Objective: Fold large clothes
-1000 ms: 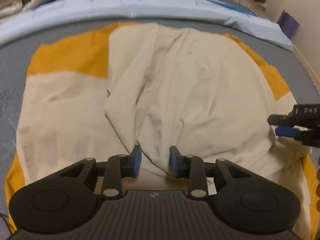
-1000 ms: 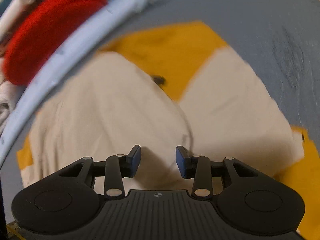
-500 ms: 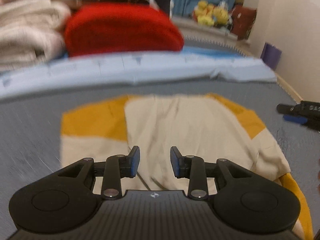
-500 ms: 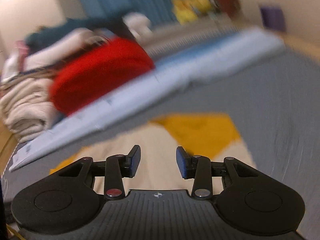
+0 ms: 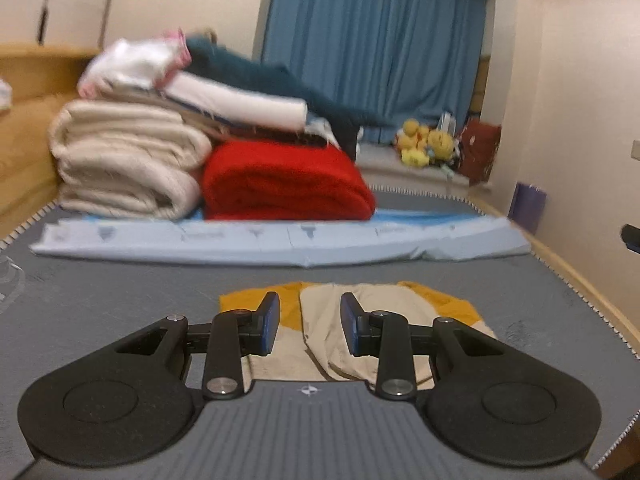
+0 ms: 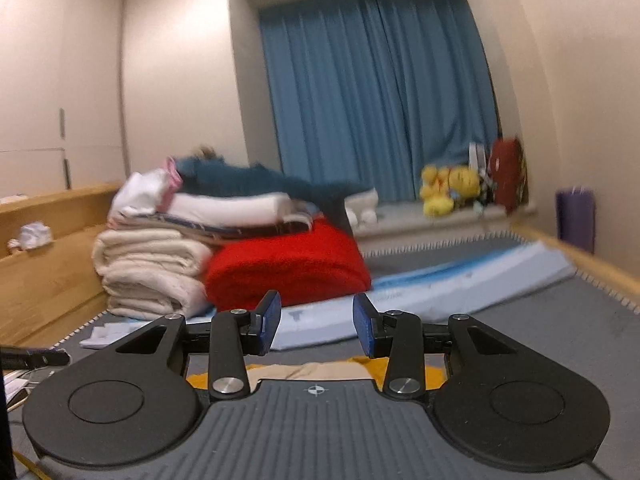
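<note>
We see the left gripper (image 5: 307,329) with its blue-padded fingers spread, nothing between them, held above the grey mat (image 5: 100,304). The right gripper (image 6: 316,329) is likewise spread and empty; its tips sit level, aimed across the room at the curtain (image 6: 380,92).

The cream-and-yellow garment (image 5: 360,320) lies flat on the mat just ahead of the left gripper, partly folded, a cream panel doubled over the middle with yellow showing at the far corners. Long axis looks to run left-right across the view, but the near edge is hidden behind the gripper body, so we can't confirm. In the right wrist view only a thin strip of the garment (image 6: 320,370) shows under the fingers; the rest is blocked.

Beyond: a pale blue pad (image 5: 280,242) laid across the mat, then a red blanket (image 5: 284,184) beside stacked cream bedding (image 5: 128,164), with white and teal items piled on top, blurred. Yellow plush toys (image 5: 426,144) sit on the sill, detail unreadable. A dark tip (image 5: 632,236) pokes in at the right edge, cut off.
</note>
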Available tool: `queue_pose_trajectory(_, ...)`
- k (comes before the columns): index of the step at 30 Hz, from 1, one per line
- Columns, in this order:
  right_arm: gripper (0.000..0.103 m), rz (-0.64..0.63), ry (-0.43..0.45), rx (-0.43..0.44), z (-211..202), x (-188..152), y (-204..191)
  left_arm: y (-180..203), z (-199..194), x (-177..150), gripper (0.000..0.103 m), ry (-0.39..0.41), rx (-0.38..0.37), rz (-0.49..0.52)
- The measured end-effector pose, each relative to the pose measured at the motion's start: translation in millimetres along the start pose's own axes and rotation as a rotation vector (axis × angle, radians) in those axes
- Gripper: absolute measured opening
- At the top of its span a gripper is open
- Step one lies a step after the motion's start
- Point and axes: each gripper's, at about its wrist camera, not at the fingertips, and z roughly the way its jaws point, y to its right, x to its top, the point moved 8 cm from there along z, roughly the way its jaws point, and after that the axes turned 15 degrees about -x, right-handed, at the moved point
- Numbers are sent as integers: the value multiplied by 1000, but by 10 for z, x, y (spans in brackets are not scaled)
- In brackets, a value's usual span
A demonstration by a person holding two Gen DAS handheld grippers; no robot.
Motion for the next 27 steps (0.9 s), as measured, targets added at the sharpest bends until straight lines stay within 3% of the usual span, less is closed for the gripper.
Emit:
queue_pose_trajectory(7,45,79,122,-27,-1472,521,551,653,-1326,141,37,111,-58,-6)
queue_pose_trajectory(11,45,157,169,-66,-2044,677,909,981,-1845,59,40,152,-103,-35)
queue_pose_trajectory(13,45,159,171,-87,-2128,607,1011,1072,-1962,-66,40,144,-107,-41)
queue_pose_trajectory(16,45,153,122,-127,-2058,335,1177,1072,-1929,-364,40,111,-101,-69)
queue_pose_trajectory(19,45,140,43,-171,-1707,-145,1318,909,-1652,-815,40,56,-59,-80)
queue_pose_trajectory(22,29,136,-43,-215,-1310,-730,1437,626,-1236,-1395,40,-25,16,-103)
queue_pose_trajectory(25,25,130,-197,-283,-789,-1359,1578,319,-893,-1981,40,-134,87,-147)
queue_pose_trajectory(27,25,117,-322,-343,-468,-1793,1672,24,-670,-2277,40,-255,157,-196)
